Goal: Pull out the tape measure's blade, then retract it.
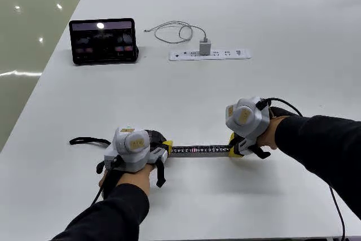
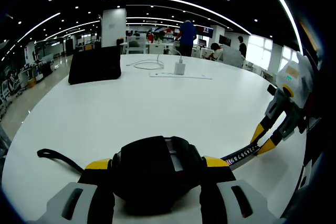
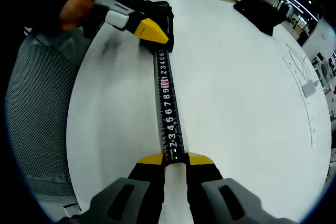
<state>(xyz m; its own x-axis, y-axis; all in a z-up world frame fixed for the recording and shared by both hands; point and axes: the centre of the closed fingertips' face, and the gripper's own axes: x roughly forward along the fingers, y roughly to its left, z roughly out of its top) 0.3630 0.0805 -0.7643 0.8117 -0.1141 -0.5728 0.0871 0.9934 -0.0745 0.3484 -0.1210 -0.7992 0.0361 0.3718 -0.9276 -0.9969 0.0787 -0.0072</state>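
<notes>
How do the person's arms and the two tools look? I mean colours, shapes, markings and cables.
The sleeves are long and black. The left tool and the right tool have rounded light grey bodies, each with a yellowish label, and dark jaws tipped yellow. A black cable leaves the right tool.

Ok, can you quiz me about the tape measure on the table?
1. True or false: the blade is pulled out along the table.
2. What does the left gripper hold? A) the tape measure case B) a tablet C) a charger
3. Fill in: the right gripper pinches the blade's ___ with its fingers.
Key: 1 true; 2 A; 3 end.
</notes>
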